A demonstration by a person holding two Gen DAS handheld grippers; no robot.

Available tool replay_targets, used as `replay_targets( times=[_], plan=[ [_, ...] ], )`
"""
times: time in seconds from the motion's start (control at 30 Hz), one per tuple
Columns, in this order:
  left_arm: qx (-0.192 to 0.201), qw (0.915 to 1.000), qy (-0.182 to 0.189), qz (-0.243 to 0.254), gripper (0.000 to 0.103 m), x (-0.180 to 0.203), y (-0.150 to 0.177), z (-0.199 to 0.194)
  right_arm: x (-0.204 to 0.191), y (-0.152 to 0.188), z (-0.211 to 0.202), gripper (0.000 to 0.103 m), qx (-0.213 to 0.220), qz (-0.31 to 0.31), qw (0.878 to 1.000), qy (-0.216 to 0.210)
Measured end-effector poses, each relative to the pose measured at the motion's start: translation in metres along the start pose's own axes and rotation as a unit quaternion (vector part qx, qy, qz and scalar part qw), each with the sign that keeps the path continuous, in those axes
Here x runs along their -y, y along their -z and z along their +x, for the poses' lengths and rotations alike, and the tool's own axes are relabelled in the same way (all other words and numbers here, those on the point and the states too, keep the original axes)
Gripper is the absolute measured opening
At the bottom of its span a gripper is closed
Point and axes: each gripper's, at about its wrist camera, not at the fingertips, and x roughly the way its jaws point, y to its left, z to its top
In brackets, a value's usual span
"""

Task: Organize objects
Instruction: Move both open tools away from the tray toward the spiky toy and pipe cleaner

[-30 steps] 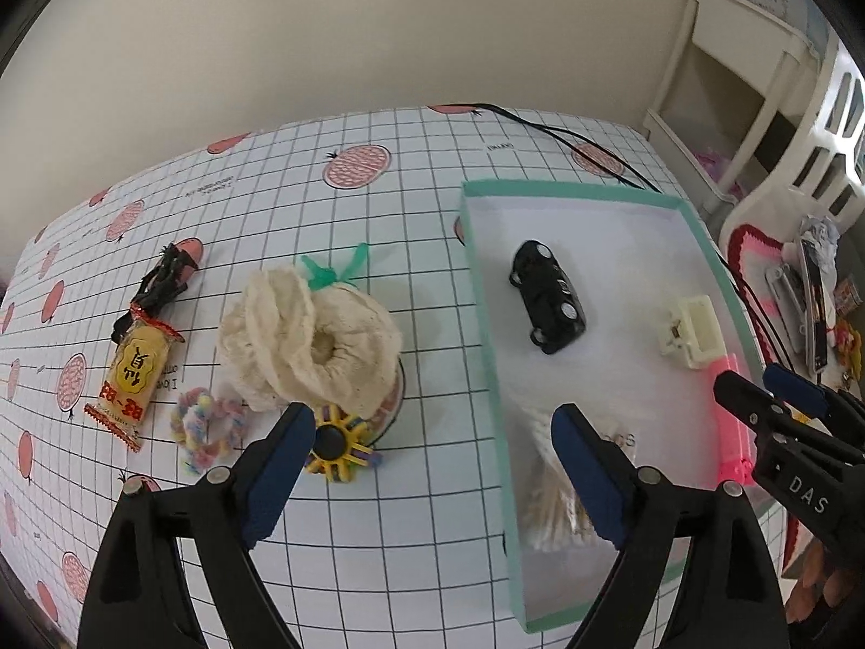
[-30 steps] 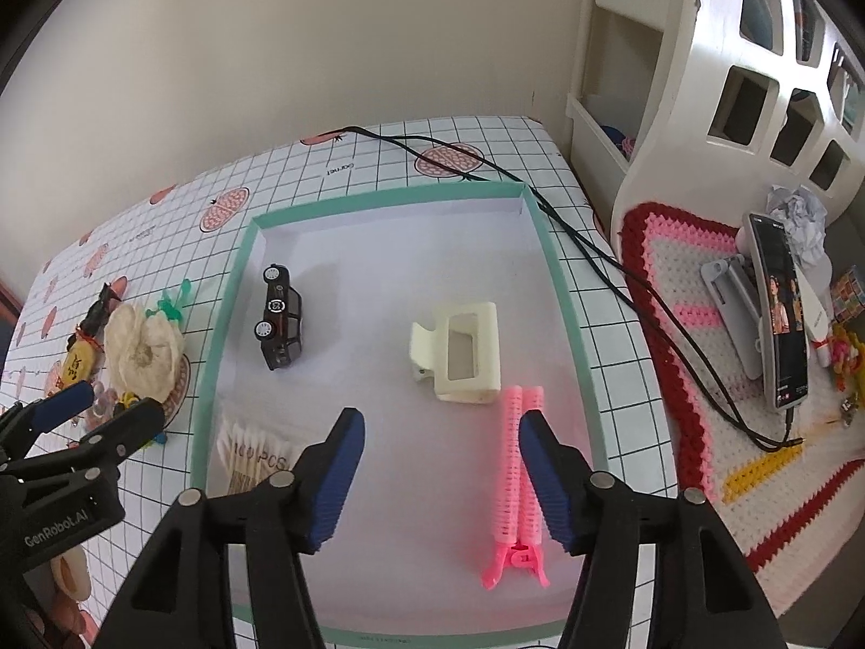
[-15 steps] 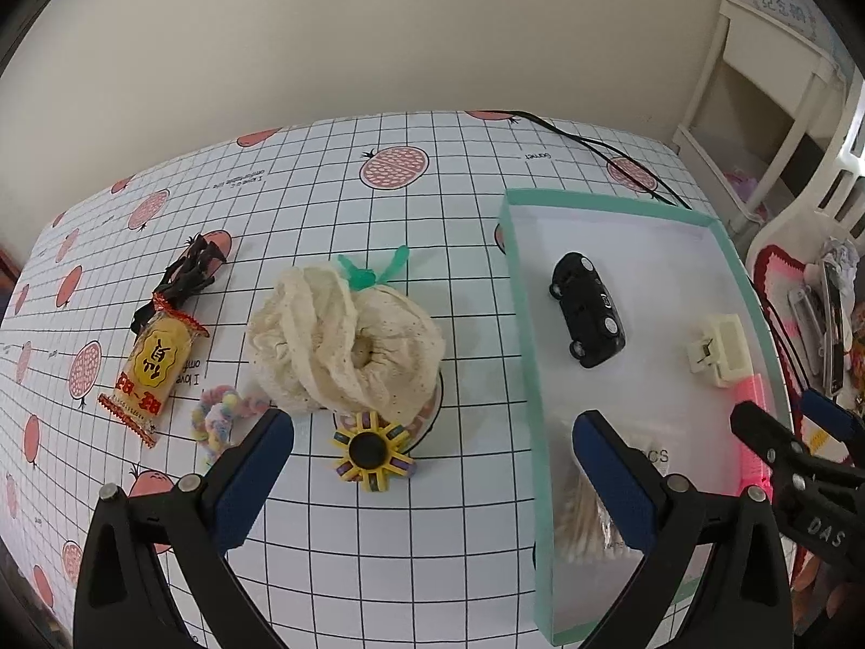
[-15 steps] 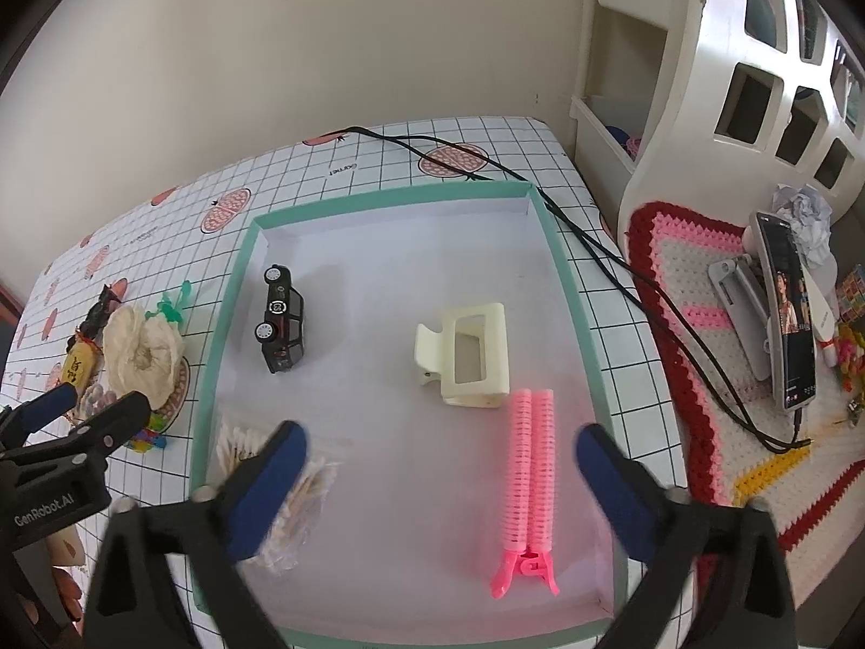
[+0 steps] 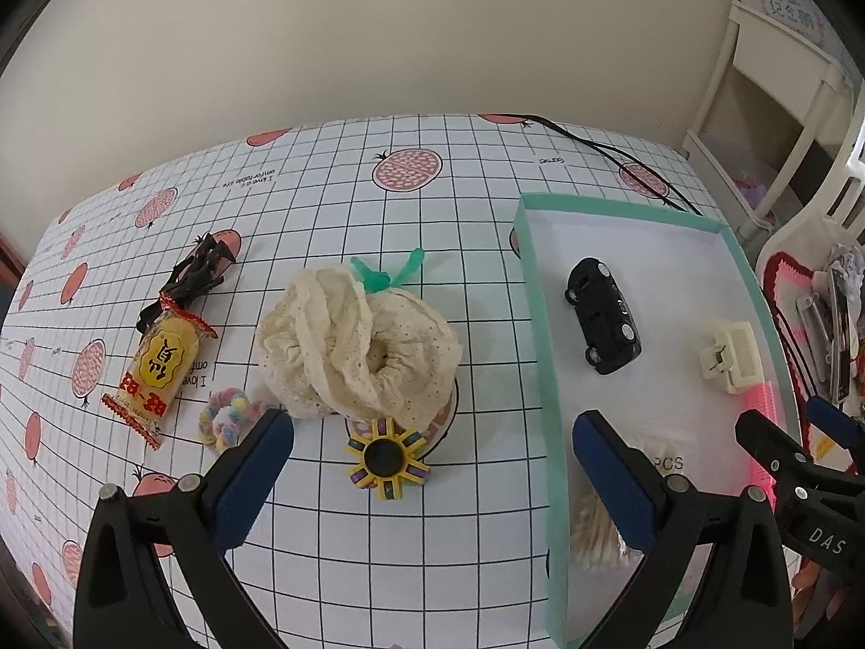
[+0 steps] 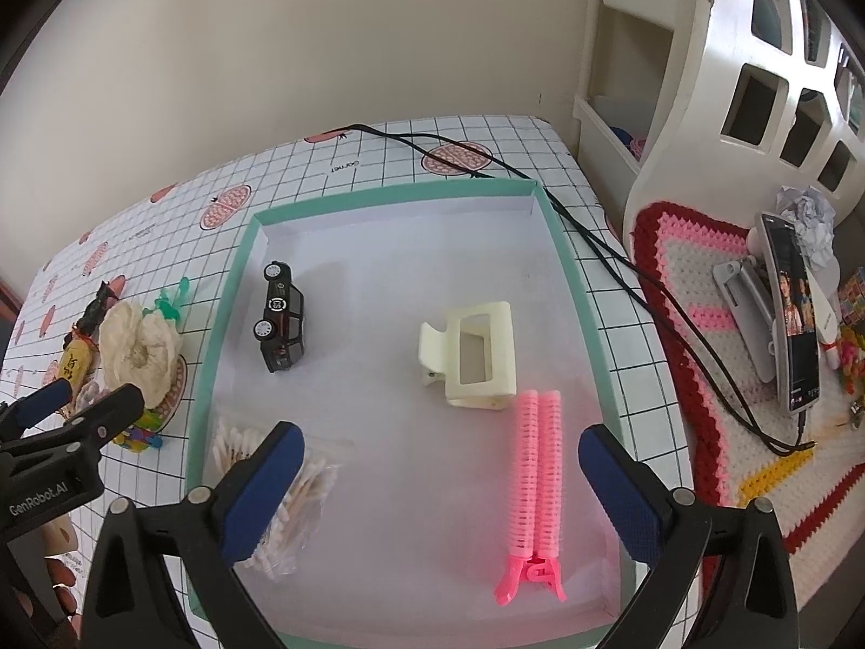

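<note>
— Both grippers hang spread wide with nothing between their fingers: the left gripper (image 5: 427,454) over the checked tablecloth (image 5: 324,205), the right gripper (image 6: 440,459) over the tray (image 6: 565,265). What does the tray hold?

— Four things lie on the white floor inside its mint-green rim. A black toy car (image 6: 281,319) sits near the far left corner, a cream hair claw clip (image 6: 476,357) near the middle, a pink hair roller clip (image 6: 535,476) just beside the claw clip on the near side, and a clear bag of cotton swabs (image 6: 286,497) along the near left wall, partly behind a blue finger pad.

— And outside it?

— Left of the tray, on the cloth: a cream lace scrunchie (image 5: 357,346) with a green plastic piece (image 5: 386,270) poking out behind it, a yellow spiky ring toy (image 5: 386,457) just in front, a pastel fuzzy hair tie (image 5: 227,422), a yellow snack packet (image 5: 159,373) and a black hair clip (image 5: 197,276) touching the packet's far end.

— Any writing?

— The bag shows "PCS". The packet carries red characters, too small to read. The cloth has "I love" printed beside the packet. One gripper body reads "DAS", the other "GenRobot.AI".
</note>
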Motion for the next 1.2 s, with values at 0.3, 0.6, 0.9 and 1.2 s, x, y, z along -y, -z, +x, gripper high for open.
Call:
replay_targets(
  times=[0.3,0.6,0.9,1.2],
  plan=[
    [0.012,0.9996,0.004,-0.024,0.103,-0.012,-0.005,-0.005,-0.01,-0.002,0.002,0.103,0.004,-0.006,1.0,-0.002],
    [0.044,0.9957,-0.02,-0.079,0.103,-0.074,-0.015,-0.015,-0.063,-0.01,-0.006,0.103,0.039,-0.063,0.997,-0.03],
    [0.05,0.9866,-0.048,-0.147,0.103,-0.156,-0.006,-0.02,-0.14,-0.008,-0.015,0.103,0.06,-0.117,0.987,-0.088],
    [0.023,0.9869,-0.041,-0.155,0.103,-0.2,0.005,0.0,-0.206,0.011,-0.001,0.103,0.04,-0.2,0.973,-0.106]
  ],
)
